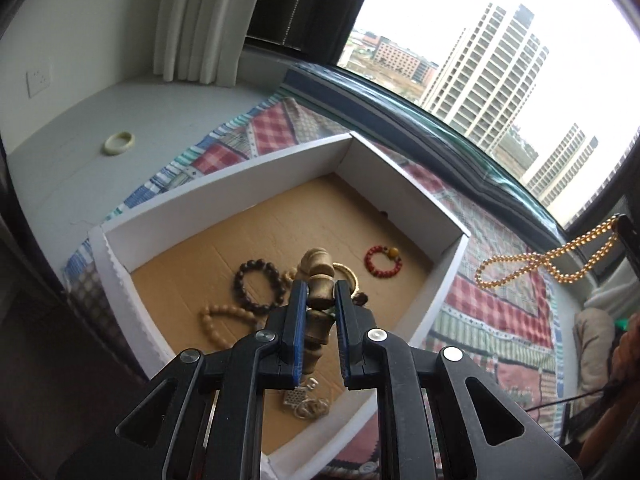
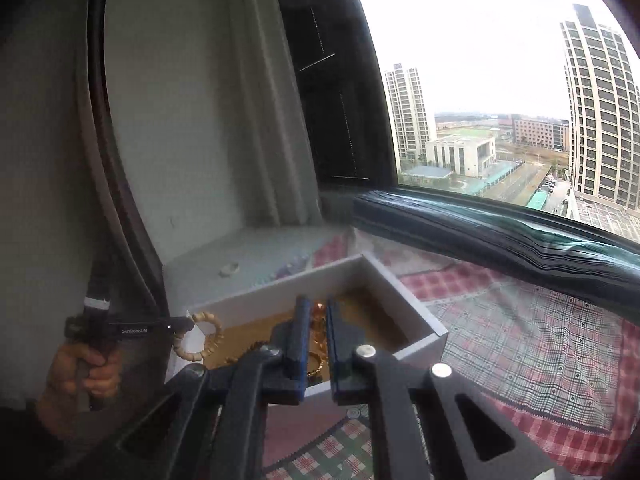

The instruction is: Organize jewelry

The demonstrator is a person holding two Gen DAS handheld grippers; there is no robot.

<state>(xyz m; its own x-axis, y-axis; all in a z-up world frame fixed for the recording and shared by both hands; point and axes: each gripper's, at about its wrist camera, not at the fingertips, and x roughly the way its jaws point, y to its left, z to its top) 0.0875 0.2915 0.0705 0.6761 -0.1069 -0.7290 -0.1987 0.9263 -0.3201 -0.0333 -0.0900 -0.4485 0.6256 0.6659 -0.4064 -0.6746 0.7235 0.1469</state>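
- Lifting two strands clear of the white box (image 1: 224, 196) is the step in hand, as I judge it: each tool carries one piece above the cardboard floor.
- The left gripper (image 1: 321, 294) is clamped on a pale wooden bead bracelet (image 1: 318, 280) at lower centre of the left wrist view; in the right wrist view the same loop hangs at the tool's tip, lower left (image 2: 202, 338).
- The right gripper (image 2: 315, 332) is pinched tight on a golden bead necklace (image 2: 319, 320); in the left wrist view that strand dangles at the right edge (image 1: 548, 260), over the checked cloth (image 1: 500, 304).
- Left in the box: a dark bead bracelet (image 1: 258, 288), a red bead bracelet (image 1: 383, 261), a tan bead strand (image 1: 224, 316) and a silvery tangle (image 1: 304, 400) near the bottom wall.
- A pale jade-like bangle (image 1: 118, 143) lies apart on the white sill (image 1: 80, 160), upper left.
- Keep both grips firm; the round beads offer the pads little purchase and could slip.
- Raise the necklace until its lowest loop clears the box wall, or it may snag and drag.
- Keep the two strands well apart so that they do not tangle.
- Where each piece belongs is not shown; the cloth beside the box looks the likeliest spot.
- Lower each slowly and let go only once the beads rest flat.
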